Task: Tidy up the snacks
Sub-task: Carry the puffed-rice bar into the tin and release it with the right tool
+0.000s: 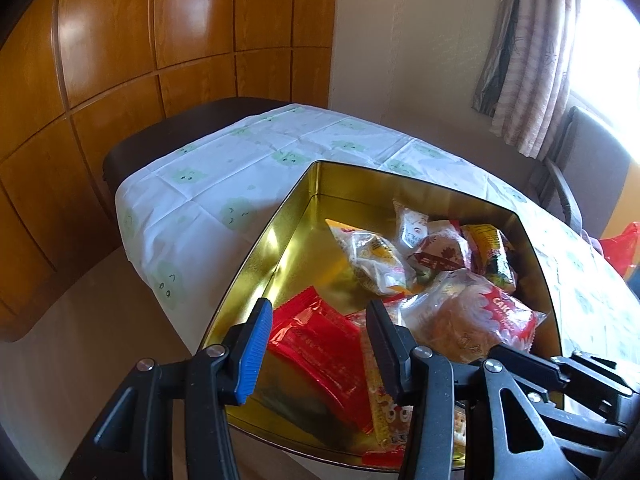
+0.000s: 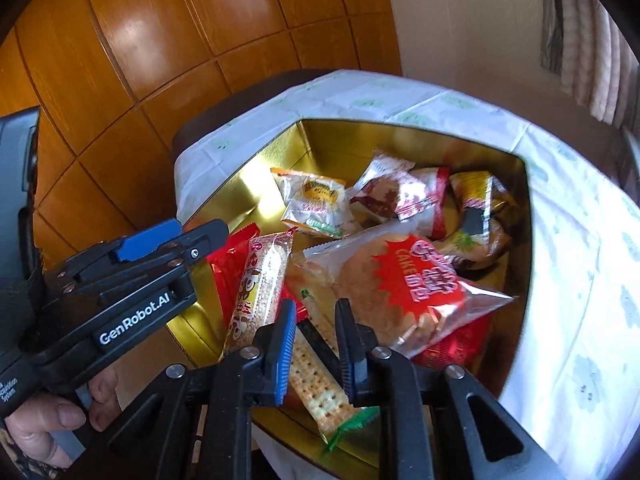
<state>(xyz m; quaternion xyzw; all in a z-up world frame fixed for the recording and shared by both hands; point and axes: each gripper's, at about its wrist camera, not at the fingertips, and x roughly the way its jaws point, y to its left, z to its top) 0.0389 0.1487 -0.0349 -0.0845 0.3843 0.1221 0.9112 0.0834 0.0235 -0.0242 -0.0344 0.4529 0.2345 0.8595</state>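
- So there's a gold tin [image 2: 516, 240] sitting on a table with a white tablecloth [image 1: 248, 168] printed with little green faces, and the snacks are piled inside it.
- Left gripper [image 1: 320, 344] hovers over the near left part of the tin, fingers spread wide with nothing between them. Right under it is a red foil packet [image 1: 320, 344] lying flat on the tin floor.
- Right gripper [image 2: 316, 344] is low over the near edge of the tin, fingers partly apart, with a cracker pack [image 2: 316, 384] with green ends running through the gap. Can't tell if the pads actually touch it.
- Just left of that there's a puffed rice bar [image 2: 260, 284] in a clear wrapper with red print, lying on the red foil packet.
- Big clear bag with a red "CAKE" label [image 2: 404, 284] sits in the middle, on top of other packs.
- Toward the far wall: a small pastry pack with a yellow label [image 2: 316, 204], a red-and-white wrapped one [image 2: 404, 196], and a yellow packet [image 2: 476, 204] at the far right.
- Wood panel wall [image 1: 120, 60] behind, curtain [image 1: 528, 52] off to the right.
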